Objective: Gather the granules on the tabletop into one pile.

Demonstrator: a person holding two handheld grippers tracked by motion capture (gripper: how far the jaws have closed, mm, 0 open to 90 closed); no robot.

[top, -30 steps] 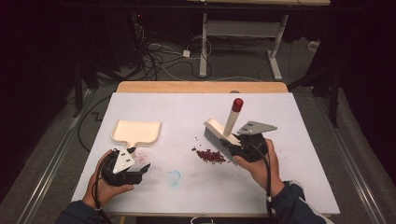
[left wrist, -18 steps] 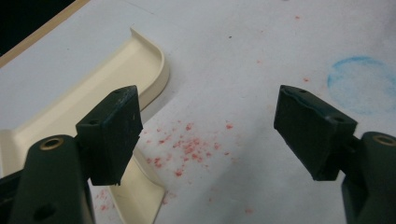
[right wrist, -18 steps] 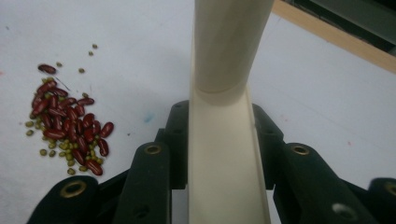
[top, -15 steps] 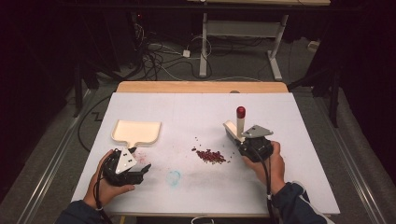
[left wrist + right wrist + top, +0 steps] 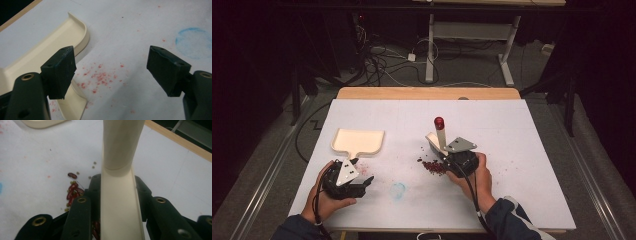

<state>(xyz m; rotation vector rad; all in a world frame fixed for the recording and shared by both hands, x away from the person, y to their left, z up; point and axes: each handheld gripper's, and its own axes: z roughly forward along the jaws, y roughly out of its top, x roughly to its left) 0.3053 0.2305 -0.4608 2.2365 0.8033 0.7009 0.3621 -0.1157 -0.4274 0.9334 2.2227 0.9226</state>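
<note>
both grippers are at work on a sweep-up, each with its own job. right gripper (image 5: 443,156) is clamped on the cream handle of a small brush (image 5: 120,182), jaws pressed to both sides of it; the handle stands nearly upright with its red tip (image 5: 439,121) at the top, and the brush end is down at the table beside the pile of red beans (image 5: 432,166) — a hold that looks meant for dragging the bristles through them. a few loose beans (image 5: 72,188) lie just left of the jaws in the right gripper view.

left gripper (image 5: 110,72) stands with its jaws wide apart and nothing between them, low over the white table (image 5: 532,150). it sits just beside the handle of the cream dustpan (image 5: 358,141), whose tray opens away from the person — probably waiting to grasp that handle so the pan can be brought to the beans. pan and beans are well apart for now, with a faint blue ring (image 5: 398,190) and reddish specks (image 5: 100,77) on the sheet between.
</note>
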